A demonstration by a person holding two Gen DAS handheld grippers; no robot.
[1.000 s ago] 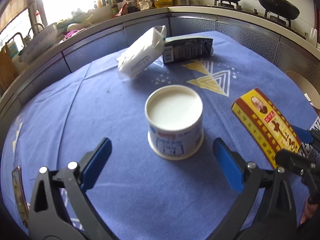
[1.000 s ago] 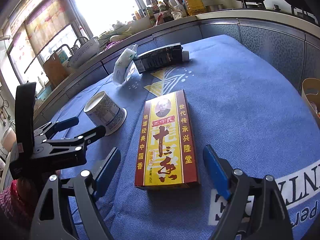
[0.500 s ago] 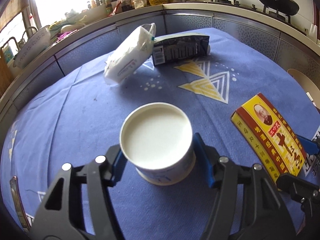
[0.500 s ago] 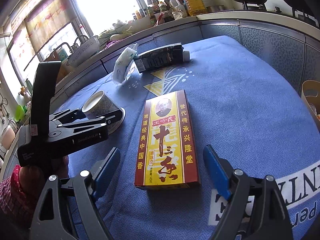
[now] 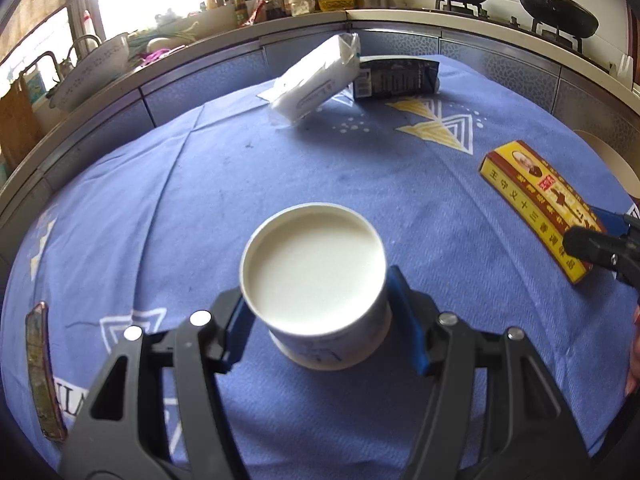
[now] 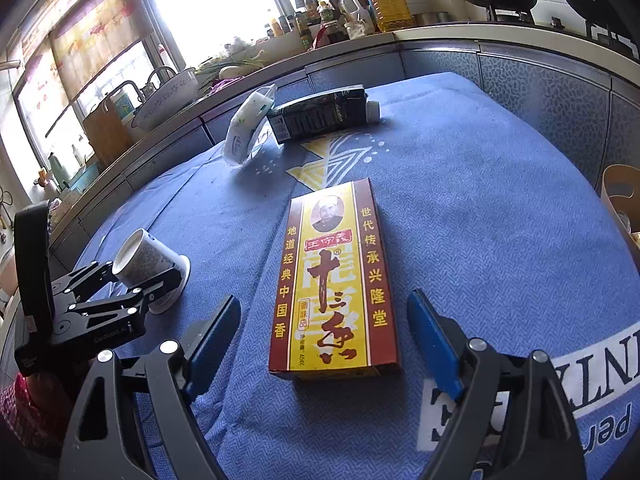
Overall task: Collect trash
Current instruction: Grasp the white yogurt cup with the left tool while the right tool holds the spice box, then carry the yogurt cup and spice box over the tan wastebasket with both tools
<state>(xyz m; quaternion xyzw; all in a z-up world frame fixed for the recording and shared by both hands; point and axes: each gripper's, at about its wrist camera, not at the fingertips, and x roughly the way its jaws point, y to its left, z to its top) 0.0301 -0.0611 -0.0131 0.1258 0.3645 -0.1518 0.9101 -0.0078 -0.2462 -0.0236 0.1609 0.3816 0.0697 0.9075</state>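
Your left gripper (image 5: 316,320), wide open and short of the paper cup (image 5: 314,276) a second ago, now clamps it, tilted on the tabletop (image 5: 200,184). Your right gripper (image 6: 324,332) stays open, straddling the yellow box (image 6: 334,280).
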